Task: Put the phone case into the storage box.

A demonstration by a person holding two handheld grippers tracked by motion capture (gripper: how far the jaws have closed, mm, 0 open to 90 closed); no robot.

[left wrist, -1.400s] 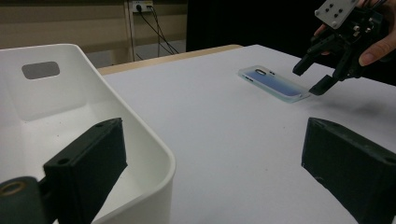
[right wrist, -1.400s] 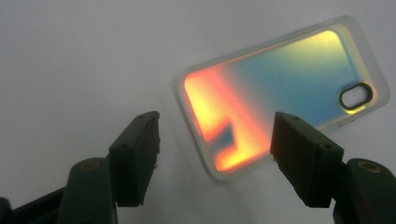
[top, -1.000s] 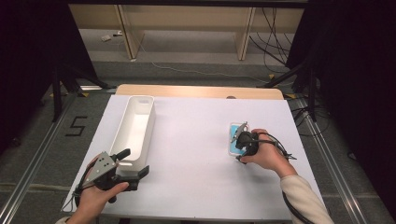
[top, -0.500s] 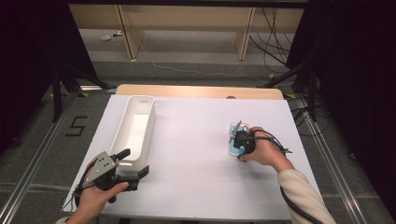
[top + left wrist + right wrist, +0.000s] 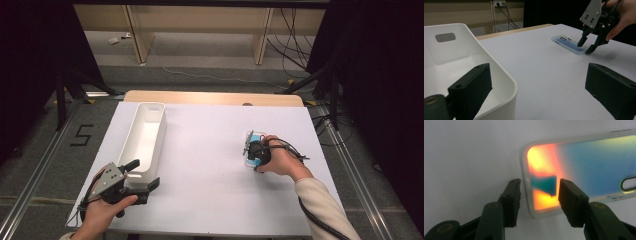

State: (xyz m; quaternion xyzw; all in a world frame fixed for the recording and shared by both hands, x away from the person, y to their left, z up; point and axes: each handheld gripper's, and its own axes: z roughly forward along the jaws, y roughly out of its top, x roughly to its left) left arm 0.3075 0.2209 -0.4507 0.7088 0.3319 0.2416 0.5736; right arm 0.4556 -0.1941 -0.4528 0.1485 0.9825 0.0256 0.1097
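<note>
A translucent phone case (image 5: 252, 136) with a blue tint lies flat on the white table at the right. It also shows in the left gripper view (image 5: 566, 42) and the right gripper view (image 5: 586, 162). My right gripper (image 5: 256, 156) (image 5: 584, 48) (image 5: 539, 185) points down at the case's near end. Its jaws have just been closing. One jaw stands just off the case's end edge and the other hovers over its back, with gaps still showing. My left gripper (image 5: 146, 173) (image 5: 537, 75) is held open beside the near end of a long white bin (image 5: 161, 130), with nothing between its fingers.
The white bin (image 5: 506, 80) has a handle slot in its far wall, and its inside looks bare. The white table top (image 5: 210, 170) stretches between the two hands. Cables trail from the right gripper over the table's right edge.
The right hand has edged slightly left over the case's near end. The left hand and the bin have not moved.
</note>
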